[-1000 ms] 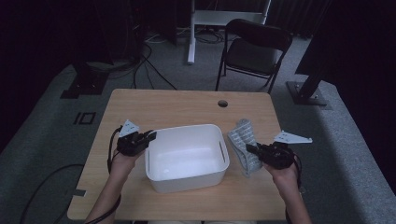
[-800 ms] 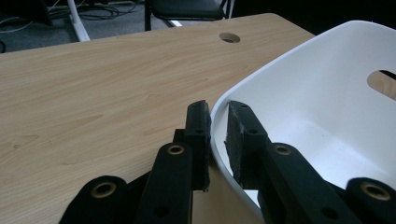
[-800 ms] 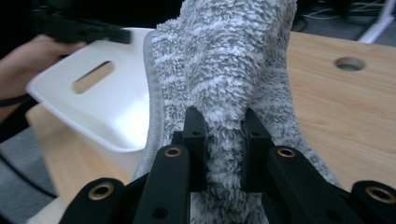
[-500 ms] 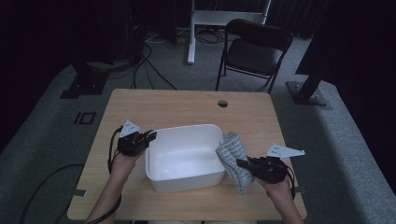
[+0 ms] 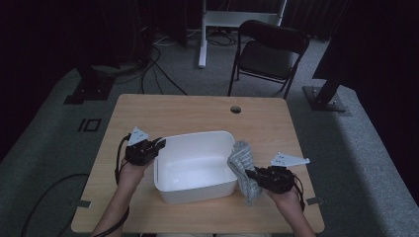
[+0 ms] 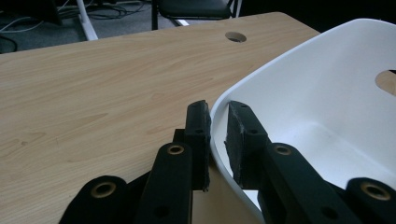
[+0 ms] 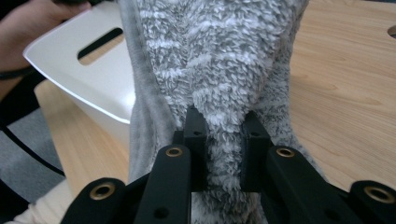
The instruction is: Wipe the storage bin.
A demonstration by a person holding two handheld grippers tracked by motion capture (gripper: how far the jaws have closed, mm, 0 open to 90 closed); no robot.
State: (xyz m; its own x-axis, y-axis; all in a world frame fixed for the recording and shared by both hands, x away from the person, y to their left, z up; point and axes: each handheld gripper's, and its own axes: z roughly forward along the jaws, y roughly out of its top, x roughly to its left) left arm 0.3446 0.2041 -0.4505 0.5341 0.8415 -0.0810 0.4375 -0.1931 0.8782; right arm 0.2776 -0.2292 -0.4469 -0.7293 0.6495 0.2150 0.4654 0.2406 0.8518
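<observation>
A light wooden table seen from above, with a person's forearms reaching in from the near edge, a black two-jaw gripper in each hand. In the middle of the table sits a white plastic tub, rectangular with rounded corners and empty inside.

The left gripper is at the tub's left end, toward its far corner. In the left gripper view, its two jaws straddle the tub's white rim — one jaw outside the wall, one inside — and are closed onto it, with the rim pinched between the pads.

The right gripper is at the tub's right end, near the front of the table. It is clamped on a fluffy grey cloth with paler stripes. From above, the cloth stands up against the outside of the tub's right wall, its upper part touching the rim and its lower end trailing onto the table toward the near edge. In the right gripper view, the jaws squeeze a bunched fold of the cloth between them, and the tub's handle slot shows just to the left of it.

A round cable hole sits near the table's far edge. Beyond the table — on dark grey carpet — stands a black folding chair.
</observation>
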